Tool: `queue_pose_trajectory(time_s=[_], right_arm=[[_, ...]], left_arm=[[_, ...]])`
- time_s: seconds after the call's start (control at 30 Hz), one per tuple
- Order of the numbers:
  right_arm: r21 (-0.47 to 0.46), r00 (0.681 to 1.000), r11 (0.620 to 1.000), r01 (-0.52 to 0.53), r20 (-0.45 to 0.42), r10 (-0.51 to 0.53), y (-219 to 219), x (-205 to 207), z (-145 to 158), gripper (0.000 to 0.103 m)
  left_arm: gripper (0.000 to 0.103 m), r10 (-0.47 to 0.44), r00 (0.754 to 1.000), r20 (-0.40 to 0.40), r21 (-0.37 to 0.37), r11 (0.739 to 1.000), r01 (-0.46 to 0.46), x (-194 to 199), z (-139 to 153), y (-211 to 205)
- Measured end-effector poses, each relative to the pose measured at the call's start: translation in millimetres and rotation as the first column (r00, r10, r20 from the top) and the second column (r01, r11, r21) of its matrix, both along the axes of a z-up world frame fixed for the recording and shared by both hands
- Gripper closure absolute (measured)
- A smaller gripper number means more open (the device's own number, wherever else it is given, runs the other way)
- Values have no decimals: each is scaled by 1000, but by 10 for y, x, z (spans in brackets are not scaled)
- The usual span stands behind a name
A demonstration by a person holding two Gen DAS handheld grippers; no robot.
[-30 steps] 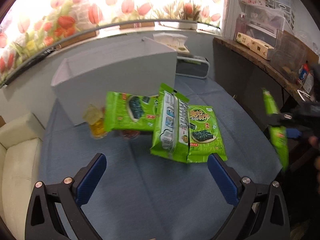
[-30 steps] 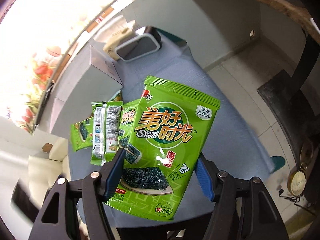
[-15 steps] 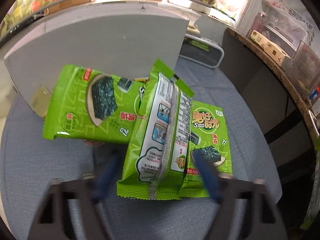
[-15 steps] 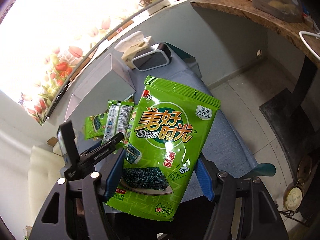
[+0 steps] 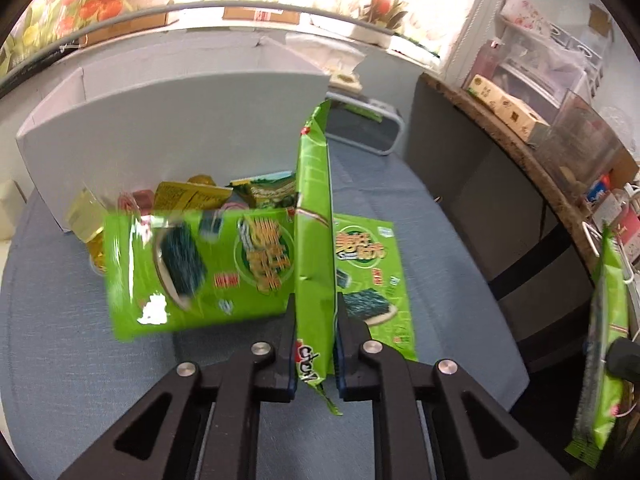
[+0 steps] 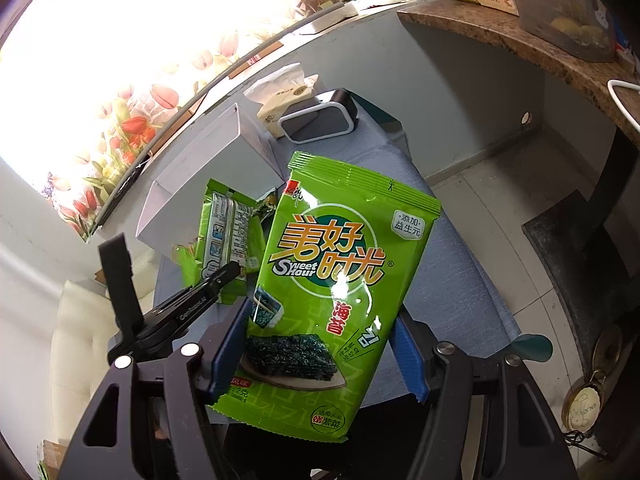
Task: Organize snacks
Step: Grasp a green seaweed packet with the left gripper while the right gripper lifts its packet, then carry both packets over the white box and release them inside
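My left gripper is shut on the bottom edge of a green seaweed packet, which stands edge-on above the blue-grey table. Two more green seaweed packets lie flat under it, one to the left and one to the right. My right gripper holds another green seaweed packet face-up in the air, its blue pads pressing on both sides. That packet shows at the right edge of the left wrist view. In the right wrist view the left gripper holds its packet in front of the grey box.
A tall grey box stands behind the packets, with yellow and red snack packs at its foot. A tissue box and a black-and-white container sit at the table's far end. A brown shelf crowded with boxes runs along the right.
My left gripper moved in to the pile, went from wide open to shut on the middle packet, and that packet now stands edge-on. The right gripper rose a little with its packet.
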State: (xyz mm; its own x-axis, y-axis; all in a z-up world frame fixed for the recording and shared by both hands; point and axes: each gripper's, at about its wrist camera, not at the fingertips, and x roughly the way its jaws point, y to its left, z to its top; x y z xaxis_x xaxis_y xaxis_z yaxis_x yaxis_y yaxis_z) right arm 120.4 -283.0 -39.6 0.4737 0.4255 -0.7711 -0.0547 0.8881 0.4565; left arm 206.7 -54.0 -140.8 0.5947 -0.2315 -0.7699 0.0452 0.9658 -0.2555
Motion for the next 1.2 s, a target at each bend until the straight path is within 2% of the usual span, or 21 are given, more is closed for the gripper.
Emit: queue_pose_trajectory(time_s=[0.27,0.47,0.63,0.83,1.03,1.13,1.2], right_arm=[[-2,998,999,-50,27,50,159,11,61,32],[-14,989,991,-131,63,132,452,158,93,32],[-44,969,975,-218,111,222,812,426,142,32],[-105,919,941,-322,203,337,1356,927,264,32],[-191,866,894,-405,233,442,2109,1677,415,32],[-263,848,860,-436,200,491,2464,2090,434,32],[-302,849,847,-437,172,499,2658,2386,419,32]], left_arm=[[88,-8,997,78,-3,1000,8,-397,495,94],[88,62,990,127,26,997,-66,-679,822,388],[88,134,980,147,28,990,-140,-724,1008,748],[88,221,961,166,27,973,-228,-485,1178,1222],[88,284,941,184,-1,957,-289,85,1334,1657],[88,313,935,170,-28,950,-312,441,1336,1865],[88,321,932,169,2,945,-326,636,1310,1936]])
